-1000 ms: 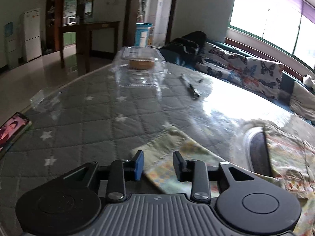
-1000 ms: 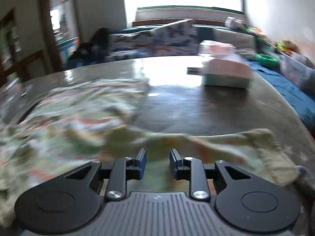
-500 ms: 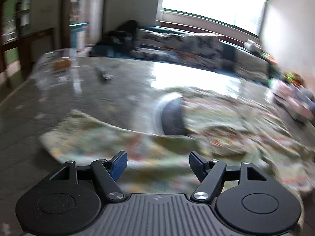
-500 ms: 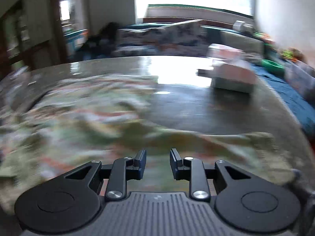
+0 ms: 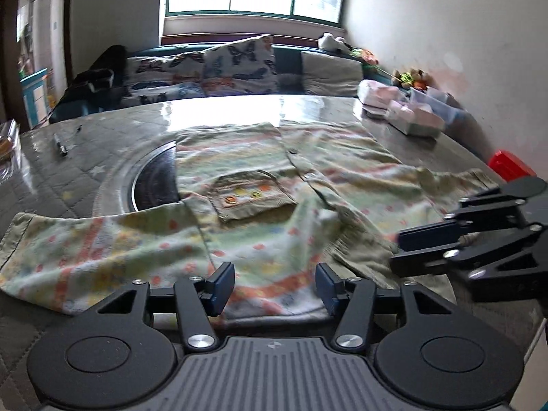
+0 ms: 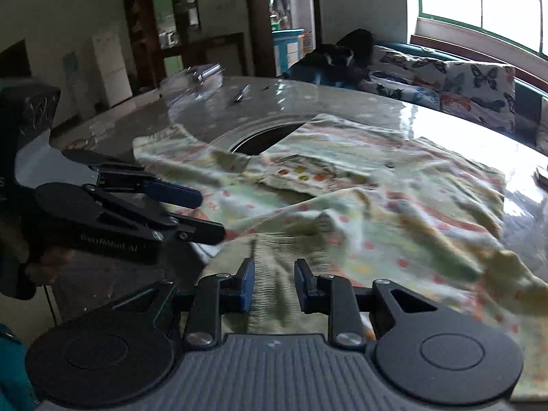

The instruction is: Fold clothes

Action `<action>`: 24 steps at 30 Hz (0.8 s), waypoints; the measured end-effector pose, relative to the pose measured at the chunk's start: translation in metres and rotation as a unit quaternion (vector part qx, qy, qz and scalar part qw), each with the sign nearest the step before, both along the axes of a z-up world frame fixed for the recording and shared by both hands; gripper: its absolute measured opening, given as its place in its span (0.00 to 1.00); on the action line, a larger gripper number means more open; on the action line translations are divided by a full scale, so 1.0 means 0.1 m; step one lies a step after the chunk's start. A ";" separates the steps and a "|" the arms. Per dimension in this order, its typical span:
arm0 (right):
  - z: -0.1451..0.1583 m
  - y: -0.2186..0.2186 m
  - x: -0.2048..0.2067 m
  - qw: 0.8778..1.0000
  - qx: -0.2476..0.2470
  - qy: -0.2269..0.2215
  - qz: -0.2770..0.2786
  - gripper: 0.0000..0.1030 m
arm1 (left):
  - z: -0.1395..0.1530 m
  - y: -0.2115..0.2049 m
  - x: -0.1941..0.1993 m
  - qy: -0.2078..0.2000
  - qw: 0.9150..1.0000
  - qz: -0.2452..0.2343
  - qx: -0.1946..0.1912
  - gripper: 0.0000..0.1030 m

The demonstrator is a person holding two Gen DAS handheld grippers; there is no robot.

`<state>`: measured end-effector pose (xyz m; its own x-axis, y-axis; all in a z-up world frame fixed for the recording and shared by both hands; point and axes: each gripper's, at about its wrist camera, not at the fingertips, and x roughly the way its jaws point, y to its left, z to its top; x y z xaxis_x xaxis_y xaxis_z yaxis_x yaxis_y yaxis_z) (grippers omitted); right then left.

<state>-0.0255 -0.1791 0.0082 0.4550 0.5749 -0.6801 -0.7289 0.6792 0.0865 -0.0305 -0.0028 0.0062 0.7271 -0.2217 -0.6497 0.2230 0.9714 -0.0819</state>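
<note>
Pale-green patterned shirt (image 5: 274, 185) lay spread on the bench (image 5: 68, 178). From the left view, the left hand-held gripper (image 5: 275, 286) gaped wide at its hem, holding nothing; only the right view showed the right hand-held gripper (image 6: 273, 284) part-open astride ribbed cloth, grip uncertain.

shirt (image 5: 260, 212) print blurred | round recess (image 5: 156, 179) half covered by shirt | clear box (image 5: 7, 138) edge-cut

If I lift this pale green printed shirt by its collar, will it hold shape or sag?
The pale green printed shirt probably sags: it already lies wrinkled. It looks light. On the glossy tabletop it likely slides when pushed.
</note>
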 end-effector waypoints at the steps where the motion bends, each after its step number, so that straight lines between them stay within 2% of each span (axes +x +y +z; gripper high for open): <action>1: -0.03 0.03 -0.01 1.000 -0.001 0.004 0.003 0.23 | -0.01 -0.02 -0.02 0.000 1.000 -0.004 0.002 0.53; 3: -0.08 0.08 -0.02 1.000 -0.006 0.004 0.005 0.22 | -0.01 -0.03 -0.03 -0.001 1.000 -0.007 0.005 0.53; 5: -0.12 0.07 -0.02 1.000 -0.014 0.002 -0.002 0.10 | 0.00 -0.03 -0.04 -0.005 1.000 -0.006 0.005 0.53; 7: -0.13 0.04 0.00 1.000 -0.011 0.005 -0.009 0.05 | 0.04 -0.02 -0.06 -0.012 1.000 -0.006 0.005 0.54; 11: 0.01 -0.14 0.00 0.999 0.019 0.000 -0.031 0.04 | 0.14 -0.07 -0.13 -0.028 0.999 -0.031 0.006 0.55; 16: 0.24 -0.44 0.05 0.996 0.059 0.001 -0.071 0.04 | 0.19 -0.32 -0.20 -0.048 0.993 -0.112 0.005 0.55; 19: 0.28 -0.53 0.09 0.994 0.070 0.001 -0.086 0.04 | 0.13 -0.51 -0.20 -0.043 0.985 -0.167 0.017 0.55; 24: 0.25 -0.56 0.11 0.993 0.074 0.006 -0.092 0.04 | -0.02 -0.62 -0.09 -0.020 0.982 -0.183 0.045 0.46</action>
<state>-0.0147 -0.2350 0.0331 0.5543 0.5760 -0.6008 -0.5916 0.7804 0.2024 -0.0396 -0.0650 0.0038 0.6352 -0.4156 -0.6509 0.5598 0.8284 0.0173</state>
